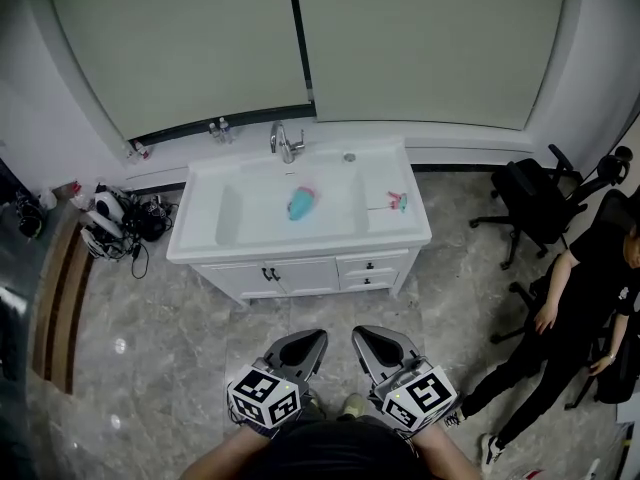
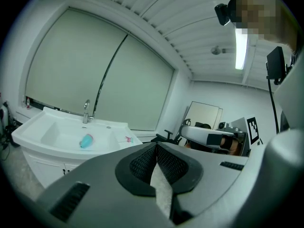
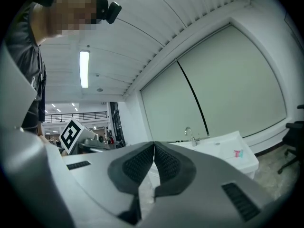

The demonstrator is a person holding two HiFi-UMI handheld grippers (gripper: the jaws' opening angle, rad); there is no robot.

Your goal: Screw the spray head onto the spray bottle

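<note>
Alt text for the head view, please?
A teal spray bottle lies in the white sink, its pink spray head apart on the counter to the right. Near the bottom edge, the left gripper and right gripper are shut, empty, short of the sink.

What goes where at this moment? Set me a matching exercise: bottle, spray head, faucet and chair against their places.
Things:
1. bottle
2. spray head
3. faucet
4. chair

Places:
A. on the floor, right of the sink
B. at the sink's back edge
C. lying in the sink's bowl
D. on the sink's right ledge

Pairs: 1-C; 2-D; 3-B; 4-A
</note>
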